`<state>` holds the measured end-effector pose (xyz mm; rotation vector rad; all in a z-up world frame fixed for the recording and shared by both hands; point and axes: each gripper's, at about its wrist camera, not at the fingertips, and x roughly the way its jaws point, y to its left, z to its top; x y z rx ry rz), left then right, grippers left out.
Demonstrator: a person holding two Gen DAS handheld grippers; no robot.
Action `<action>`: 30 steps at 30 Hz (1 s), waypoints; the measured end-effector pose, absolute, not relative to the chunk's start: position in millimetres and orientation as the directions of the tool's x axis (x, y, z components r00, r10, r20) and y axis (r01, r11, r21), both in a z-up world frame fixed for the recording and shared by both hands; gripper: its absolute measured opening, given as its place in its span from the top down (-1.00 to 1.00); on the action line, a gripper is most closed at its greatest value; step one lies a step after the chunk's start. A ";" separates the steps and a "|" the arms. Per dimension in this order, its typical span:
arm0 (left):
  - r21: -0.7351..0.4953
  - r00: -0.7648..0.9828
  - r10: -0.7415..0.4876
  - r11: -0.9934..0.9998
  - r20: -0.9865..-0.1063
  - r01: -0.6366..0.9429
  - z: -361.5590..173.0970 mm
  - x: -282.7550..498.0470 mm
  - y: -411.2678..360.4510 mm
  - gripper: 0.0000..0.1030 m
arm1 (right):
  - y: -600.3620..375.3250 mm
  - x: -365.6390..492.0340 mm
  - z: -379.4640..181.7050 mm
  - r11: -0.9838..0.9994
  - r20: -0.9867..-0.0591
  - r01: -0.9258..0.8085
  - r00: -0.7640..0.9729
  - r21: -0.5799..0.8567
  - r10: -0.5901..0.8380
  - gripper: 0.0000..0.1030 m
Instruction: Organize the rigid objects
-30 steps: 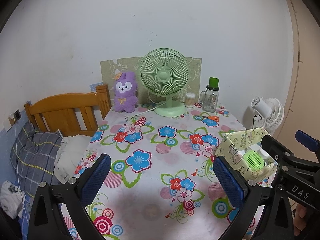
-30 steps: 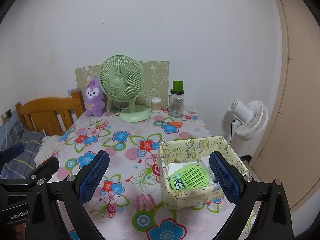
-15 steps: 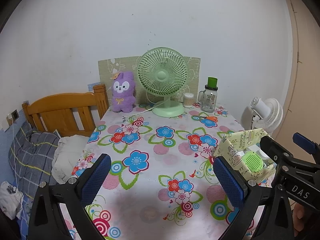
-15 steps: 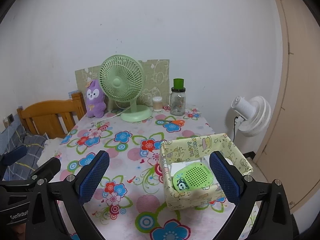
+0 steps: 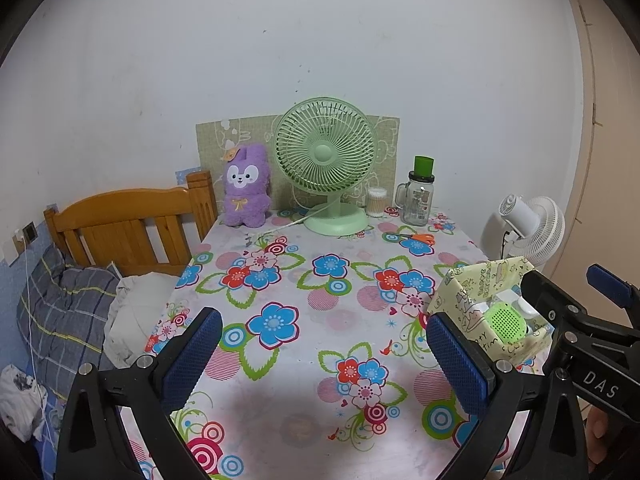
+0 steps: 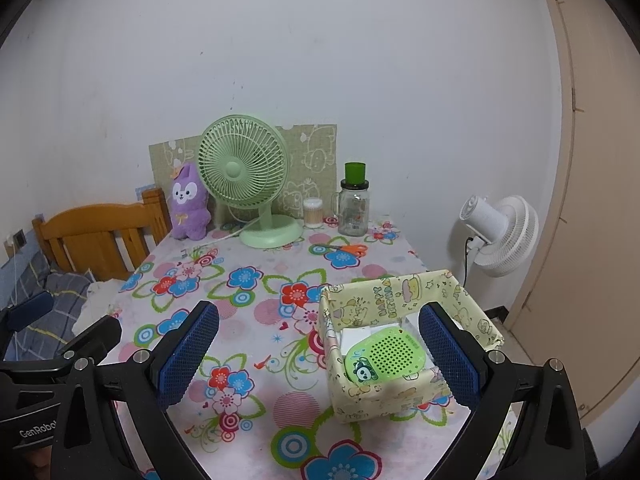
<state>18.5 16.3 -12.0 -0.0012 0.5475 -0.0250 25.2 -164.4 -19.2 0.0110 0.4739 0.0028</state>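
So the yellow cartoon-print box (image 6: pixel 404 394) sits near the front right corner of the table (image 6: pixel 280 288), and inside it there's a green speaker-looking gadget (image 6: pixel 386 358) with a panda sticker, lying tilted on top of some white items (image 6: pixel 356 336) I can't really make out. From the left wrist view the same box (image 5: pixel 460 300) is off to the right with the green gadget (image 5: pixel 506 322) poking out, partly hidden behind the other gripper's black frame.

Both grippers are spread wide with nothing between the blue pads. The left gripper (image 5: pixel 320 356) hangs over the bare floral cloth near the front edge. The right gripper (image 6: pixel 316 354) is above the table too, with its right finger (image 6: pixel 448 360) in front of the box's right side and blocking part of it.

Along the back wall: a purple plush bunny (image 6: pixel 188 204), a green desk fan (image 6: pixel 252 192), a small tub of cotton swabs (image 6: pixel 313 213), and a glass jar (image 6: pixel 354 208) with a green cup on its lid. Orange-handled scissors (image 6: pixel 344 249) lie flat just in front of the jar. A white fan (image 6: pixel 500 232) stands beyond the table's right edge, and a wooden bed frame (image 6: pixel 96 236) is on the left.
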 end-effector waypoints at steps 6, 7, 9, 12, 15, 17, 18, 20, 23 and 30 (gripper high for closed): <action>-0.007 0.854 -0.026 1.000 -0.519 0.025 -11.8 18.8 15.7 -1.00 | -165.4 23.6 -18.7 1.000 -0.454 0.004 0.891 0.013 0.002 -0.97; -0.008 0.854 -0.026 1.000 -0.519 0.026 -11.9 18.9 15.6 -0.99 | -165.8 23.9 -18.6 1.000 -0.453 0.004 0.891 0.013 0.002 -0.97; -0.007 0.855 -0.025 1.000 -0.518 0.025 -11.8 18.7 15.6 -0.99 | -165.9 22.3 -18.5 1.000 -0.449 0.008 0.894 0.011 -0.002 -0.97; 0.000 0.857 -0.021 1.000 -0.515 0.025 -11.2 19.1 16.9 -0.99 | -166.2 21.5 -18.7 1.000 -0.451 0.011 0.893 0.012 -0.004 -0.97; -0.001 0.857 -0.023 1.000 -0.515 0.026 -10.9 19.0 17.8 -0.99 | -166.8 20.5 -18.1 1.000 -0.450 0.012 0.893 0.013 -0.005 -0.97; -0.001 0.857 -0.024 1.000 -0.516 0.028 -11.0 19.4 18.2 -0.99 | -166.7 21.1 -17.8 1.000 -0.448 0.015 0.894 0.011 -0.009 -0.97; -0.001 0.857 -0.024 1.000 -0.515 0.028 -11.0 19.0 18.3 -0.99 | -166.9 20.5 -17.9 1.000 -0.448 0.017 0.894 0.010 -0.011 -0.97; -0.003 0.857 -0.027 1.000 -0.515 0.030 -10.8 19.8 18.1 -0.99 | -167.4 21.0 -17.9 1.000 -0.448 0.020 0.894 0.013 -0.012 -0.97; -0.004 0.857 -0.032 0.999 -0.515 0.035 -10.3 20.5 17.9 -0.99 | -168.2 22.3 -17.4 1.000 -0.449 0.027 0.894 0.014 -0.017 -0.97; -0.005 0.857 -0.039 0.999 -0.514 0.043 -10.0 19.9 19.2 -0.99 | -167.5 22.2 -17.6 0.999 -0.449 0.034 0.893 0.014 -0.024 -0.97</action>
